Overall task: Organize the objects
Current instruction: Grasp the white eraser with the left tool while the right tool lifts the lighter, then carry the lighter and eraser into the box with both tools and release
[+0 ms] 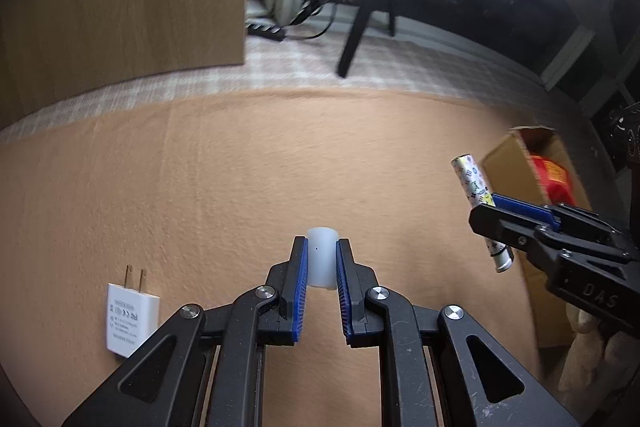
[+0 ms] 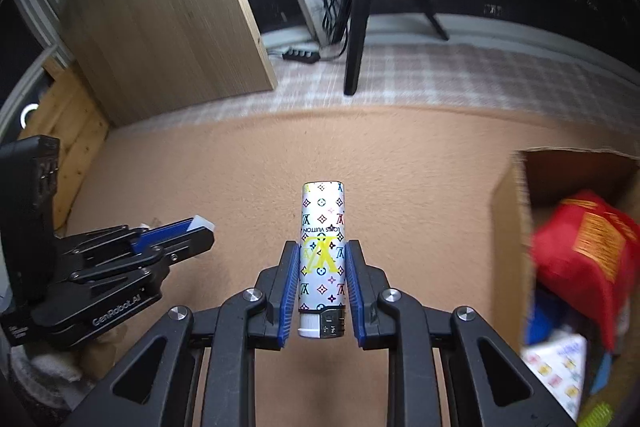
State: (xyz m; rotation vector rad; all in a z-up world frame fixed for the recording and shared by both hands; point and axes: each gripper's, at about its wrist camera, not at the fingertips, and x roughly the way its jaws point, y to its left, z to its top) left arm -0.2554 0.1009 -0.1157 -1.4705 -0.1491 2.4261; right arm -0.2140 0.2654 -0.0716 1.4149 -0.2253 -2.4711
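At lower centre of each wrist view, our jaws are clamped on a catch: the left gripper [image 1: 322, 263] pinches a small white plastic cap [image 1: 321, 259], the right gripper [image 2: 322, 281] a patterned lighter [image 2: 322, 255]. Both seem light, rigid and slick, best gripped mid-body. Beyond them lie the peach blanket [image 1: 224, 179], a white charger [image 1: 128, 319] at lower left and the cardboard box [image 2: 516, 227] at right.

Your left gripper [image 1: 322, 265] shows matt black plastic arms, ribbed blue pads and shiny metal pivot pins, and the little cap [image 1: 321, 261] between them looks like smooth, milky, translucent plastic. Your right gripper [image 2: 323, 281] carries a glossy patterned lighter [image 2: 322, 251] with a metal end. Under you lies a fuzzy, matt peach cloth [image 1: 240, 167], with a smooth white plastic charger [image 1: 130, 321], a rough cardboard box [image 2: 516, 227] and a wood-grain panel [image 2: 160, 15].
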